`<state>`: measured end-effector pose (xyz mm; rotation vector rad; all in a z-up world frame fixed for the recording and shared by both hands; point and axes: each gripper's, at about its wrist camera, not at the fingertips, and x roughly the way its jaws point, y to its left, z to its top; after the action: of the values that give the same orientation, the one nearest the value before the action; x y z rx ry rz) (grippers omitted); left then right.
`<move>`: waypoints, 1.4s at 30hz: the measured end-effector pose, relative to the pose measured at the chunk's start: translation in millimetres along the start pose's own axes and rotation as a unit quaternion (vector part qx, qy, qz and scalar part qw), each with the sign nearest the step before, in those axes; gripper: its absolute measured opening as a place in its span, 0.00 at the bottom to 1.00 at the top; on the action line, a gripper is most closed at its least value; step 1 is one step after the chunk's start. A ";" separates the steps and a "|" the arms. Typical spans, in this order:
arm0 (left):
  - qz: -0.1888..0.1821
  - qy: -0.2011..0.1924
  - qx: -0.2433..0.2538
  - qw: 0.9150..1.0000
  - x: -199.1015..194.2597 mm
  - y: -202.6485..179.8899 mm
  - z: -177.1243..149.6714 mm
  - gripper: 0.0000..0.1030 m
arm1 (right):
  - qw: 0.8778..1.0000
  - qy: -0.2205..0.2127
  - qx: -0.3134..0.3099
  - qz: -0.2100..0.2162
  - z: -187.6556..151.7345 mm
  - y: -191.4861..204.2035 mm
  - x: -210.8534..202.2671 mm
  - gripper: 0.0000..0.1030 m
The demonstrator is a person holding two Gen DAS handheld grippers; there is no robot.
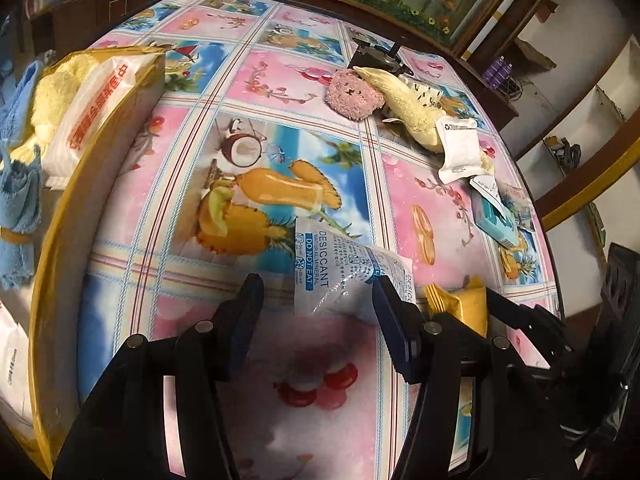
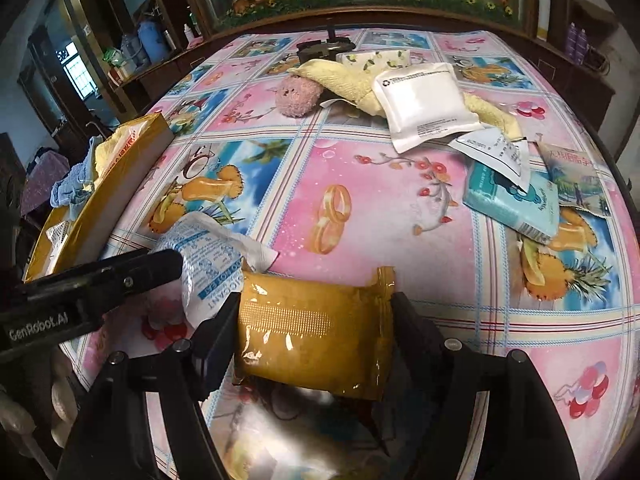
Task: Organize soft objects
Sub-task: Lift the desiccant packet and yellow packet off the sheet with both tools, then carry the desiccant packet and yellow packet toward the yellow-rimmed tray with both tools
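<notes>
A white desiccant packet with blue print lies on the fruit-patterned tablecloth between the fingers of my left gripper. It touches the right-hand finger and a gap shows at the other finger, so this gripper is open. In the right wrist view the same desiccant packet bulges behind a left gripper finger. My right gripper is shut on a mustard-yellow sealed packet, both pads against its ends, held slightly above the cloth. The yellow packet also shows in the left wrist view.
A gold cardboard box at the left holds a white pack, yellow plush cloth and a blue towel. At the far side lie a pink plush bear, yellow towel, white pouch, teal tissue pack and a booklet.
</notes>
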<state>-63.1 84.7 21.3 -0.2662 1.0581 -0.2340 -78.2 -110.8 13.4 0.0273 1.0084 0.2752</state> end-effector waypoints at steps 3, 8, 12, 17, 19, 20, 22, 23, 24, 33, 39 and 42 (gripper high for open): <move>0.003 0.003 0.008 1.000 7.2 -7.3 11.5 0.55 | 1.000 -0.002 0.003 -0.002 -4.2 -9.0 -5.2 0.71; -0.044 -0.033 0.021 0.998 -9.5 -6.3 28.6 0.55 | 1.000 -0.007 0.005 0.006 -7.3 -16.3 -8.6 0.71; -0.029 -0.028 0.173 0.984 -4.3 -37.4 38.9 0.60 | 1.000 -0.008 0.004 0.015 -7.2 -18.4 -8.9 0.71; -0.010 0.019 0.211 0.977 36.7 -44.2 56.1 0.60 | 1.000 -0.011 0.009 0.028 -6.7 -23.0 -9.7 0.71; 0.004 0.056 0.195 0.979 50.1 -39.9 53.7 0.60 | 0.999 -0.012 0.011 0.033 -6.8 -24.2 -10.0 0.71; 0.001 0.054 0.192 0.980 46.8 -38.7 51.3 0.60 | 0.999 -0.012 0.011 0.036 -7.0 -24.6 -10.5 0.71; -0.023 0.085 0.160 0.983 41.7 -33.4 48.0 0.60 | 0.999 -0.013 0.013 0.040 -7.1 -25.6 -10.9 0.71; -0.046 0.106 0.141 0.983 38.3 -30.0 45.7 0.60 | 0.999 -0.014 0.014 0.042 -6.6 -26.3 -10.8 0.71; -0.062 0.124 0.131 0.982 35.9 -27.8 42.7 0.60 | 0.999 -0.015 0.015 0.042 -6.3 -26.4 -10.6 0.71; -0.083 0.018 0.239 0.967 -23.6 -41.2 10.8 0.60 | 0.999 -0.015 0.013 0.039 -6.2 -24.7 -9.7 0.71; -0.030 -0.012 0.445 0.895 -23.3 -66.7 -12.8 0.60 | 0.999 -0.004 0.012 0.042 -9.6 -37.1 -15.1 0.71; -0.024 0.012 0.474 0.880 -7.5 -65.3 -12.4 0.60 | 0.999 -0.001 0.024 0.033 -11.9 -51.6 -19.7 0.71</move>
<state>-81.5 24.2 43.0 0.6015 0.8516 -0.7669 -87.0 -166.6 15.7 0.1045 1.0138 0.3120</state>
